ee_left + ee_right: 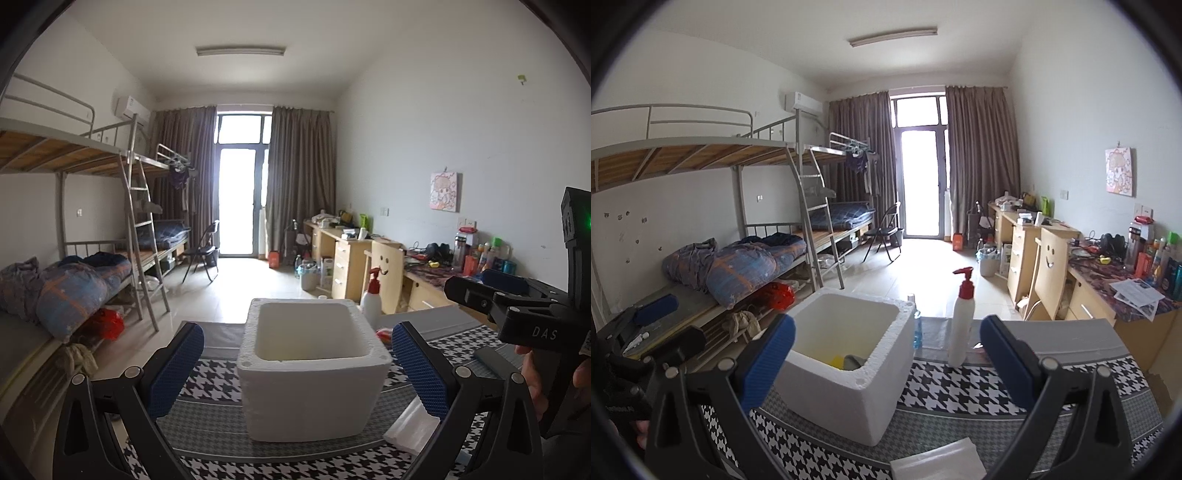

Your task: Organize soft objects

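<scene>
The tabletop [207, 428], covered in a houndstooth cloth, carries a white foam box [314, 384] near its middle, open side up. Bare cloth lies clear around the box on the near and right sides; the tabletop's far edge runs just behind the box, with open floor beyond it. A white pump bottle [962, 321] with a red head stands upright just right of the box, near that far edge. A flat white foam piece [936, 461] lies on the cloth in front of the box.

The right wrist view looks down into the box and shows a yellow thing [836, 361] and a grey thing [854, 362] at its bottom, too hidden to name; the left wrist view sees only the box's pale inner walls. The left view alone shows the right tool from outside, held by a hand [546, 384] to the right of the box.

The left tool [297, 369] is spread wide, empty, its blue pads [173, 373] flanking the box without touching. The right tool [886, 363] is equally wide apart and holds nothing.
</scene>
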`<action>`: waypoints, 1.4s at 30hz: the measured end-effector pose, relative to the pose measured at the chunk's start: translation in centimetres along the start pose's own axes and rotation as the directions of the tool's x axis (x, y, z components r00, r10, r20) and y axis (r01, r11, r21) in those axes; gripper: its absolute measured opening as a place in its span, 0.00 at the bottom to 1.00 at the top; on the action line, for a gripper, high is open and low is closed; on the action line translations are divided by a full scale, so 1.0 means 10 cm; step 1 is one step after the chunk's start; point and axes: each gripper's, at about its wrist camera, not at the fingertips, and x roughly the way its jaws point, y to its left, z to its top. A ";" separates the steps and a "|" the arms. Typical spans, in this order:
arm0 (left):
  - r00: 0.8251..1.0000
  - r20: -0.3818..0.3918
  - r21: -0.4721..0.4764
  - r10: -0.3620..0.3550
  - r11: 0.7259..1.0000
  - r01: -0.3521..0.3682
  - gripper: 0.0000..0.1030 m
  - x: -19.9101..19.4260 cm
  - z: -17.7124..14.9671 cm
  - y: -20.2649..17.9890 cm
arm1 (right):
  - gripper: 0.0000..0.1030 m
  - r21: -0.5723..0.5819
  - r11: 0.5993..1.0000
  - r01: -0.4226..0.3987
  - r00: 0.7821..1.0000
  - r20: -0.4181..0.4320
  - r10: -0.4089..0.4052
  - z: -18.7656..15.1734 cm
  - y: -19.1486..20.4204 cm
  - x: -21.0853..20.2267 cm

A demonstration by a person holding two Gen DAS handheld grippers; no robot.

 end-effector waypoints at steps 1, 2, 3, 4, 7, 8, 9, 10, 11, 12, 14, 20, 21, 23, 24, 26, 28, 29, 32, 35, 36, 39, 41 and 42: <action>1.000 0.001 0.003 -0.003 1.000 0.003 0.99 -0.01 -0.01 -0.02 | 0.98 0.005 1.000 0.002 1.000 0.009 -0.002 0.00 -0.01 -0.03; 1.000 0.001 0.007 -0.006 1.000 0.006 0.99 -0.02 -0.02 -0.04 | 0.98 0.008 1.000 0.003 1.000 0.014 -0.003 -0.01 -0.03 -0.06; 1.000 0.000 0.007 -0.008 1.000 0.008 0.99 -0.03 -0.02 -0.05 | 0.98 0.010 1.000 0.005 1.000 0.017 -0.005 -0.02 -0.03 -0.09; 1.000 0.000 0.006 -0.011 1.000 0.011 0.99 -0.04 -0.03 -0.06 | 0.98 0.014 1.000 0.006 1.000 0.021 -0.006 -0.03 -0.05 -0.11; 1.000 0.006 0.004 -0.026 1.000 0.026 0.99 -0.08 -0.04 -0.09 | 0.98 0.016 1.000 0.011 1.000 0.024 -0.012 -0.07 -0.08 -0.16; 1.000 0.009 0.004 -0.028 1.000 0.028 0.99 -0.09 -0.06 -0.11 | 0.98 0.014 1.000 0.015 1.000 0.027 -0.016 -0.08 -0.08 -0.17; 0.999 0.011 0.006 -0.034 0.999 0.034 0.99 -0.11 -0.06 -0.13 | 0.98 0.014 1.000 0.021 0.999 0.029 -0.021 -0.09 -0.09 -0.18; 0.999 0.011 0.006 -0.039 0.999 0.039 0.99 -0.11 -0.07 -0.14 | 0.98 0.014 1.000 0.027 0.999 0.030 -0.027 -0.10 -0.09 -0.19; 0.999 0.013 0.006 -0.046 0.999 0.046 0.99 -0.12 -0.08 -0.15 | 0.98 0.013 0.999 0.030 0.999 0.029 -0.030 -0.10 -0.10 -0.20; 0.999 0.015 0.007 -0.048 0.999 0.048 0.99 -0.12 -0.07 -0.16 | 0.98 0.014 0.999 0.033 0.999 0.029 -0.034 -0.11 -0.11 -0.22; 0.998 0.016 0.009 -0.059 0.998 0.059 0.99 -0.12 -0.09 -0.19 | 0.98 0.015 0.999 0.040 0.999 0.035 -0.041 -0.11 -0.13 -0.25; 0.994 0.016 0.010 -0.109 0.994 0.109 0.99 -0.14 -0.13 -0.23 | 0.98 0.007 0.997 0.070 0.997 0.045 -0.071 -0.14 -0.14 -0.36; 0.993 0.015 0.012 -0.117 0.993 0.117 0.99 -0.14 -0.13 -0.25 | 0.98 0.006 0.997 0.074 0.996 0.046 -0.074 -0.14 -0.15 -0.36; 0.992 0.013 0.020 -0.127 0.992 0.126 0.99 -0.15 -0.15 -0.28 | 0.98 0.003 0.997 0.082 0.996 0.047 -0.082 -0.15 -0.15 -0.39; 0.992 0.013 0.023 -0.129 0.991 0.129 0.99 -0.16 -0.16 -0.30 | 0.98 0.002 0.997 0.084 0.995 0.048 -0.084 -0.15 -0.15 -0.40; 0.991 0.014 0.027 -0.136 0.990 0.135 0.99 -0.17 -0.17 -0.32 | 0.98 0.005 0.996 0.091 0.995 0.051 -0.091 -0.16 -0.16 -0.42; 0.990 0.016 0.026 -0.143 0.989 0.143 0.99 -0.18 -0.16 -0.32 | 0.98 0.005 0.995 0.098 0.994 0.054 -0.098 -0.17 -0.18 -0.45; 0.989 0.018 0.023 -0.149 0.989 0.149 0.99 -0.18 -0.17 -0.32 | 0.98 0.004 0.995 0.101 0.993 0.055 -0.101 -0.17 -0.18 -0.46; 0.987 0.016 0.023 -0.163 0.986 0.162 0.99 -0.17 -0.18 -0.34 | 0.98 0.002 0.994 0.110 0.992 0.058 -0.110 -0.19 -0.21 -0.49; 0.984 0.009 0.031 -0.177 0.984 0.176 0.99 -0.16 -0.21 -0.37 | 0.98 0.001 0.993 0.122 0.991 0.055 -0.122 -0.23 -0.23 -0.50; 0.983 0.008 0.031 -0.184 0.983 0.183 0.99 -0.16 -0.22 -0.38 | 0.98 0.004 0.992 0.126 0.991 0.055 -0.126 -0.24 -0.24 -0.51; 0.977 0.004 0.025 -0.213 0.977 0.212 0.99 -0.16 -0.27 -0.41 | 0.98 0.012 0.991 0.136 0.989 0.056 -0.136 -0.28 -0.28 -0.54; 0.975 -0.002 0.035 -0.224 0.974 0.224 0.99 -0.14 -0.31 -0.44 | 0.98 0.012 0.989 0.144 0.988 0.052 -0.145 -0.31 -0.29 -0.55; 0.975 -0.004 0.040 -0.224 0.974 0.224 0.99 -0.14 -0.32 -0.46 | 0.98 0.012 0.989 0.149 0.987 0.051 -0.149 -0.32 -0.30 -0.56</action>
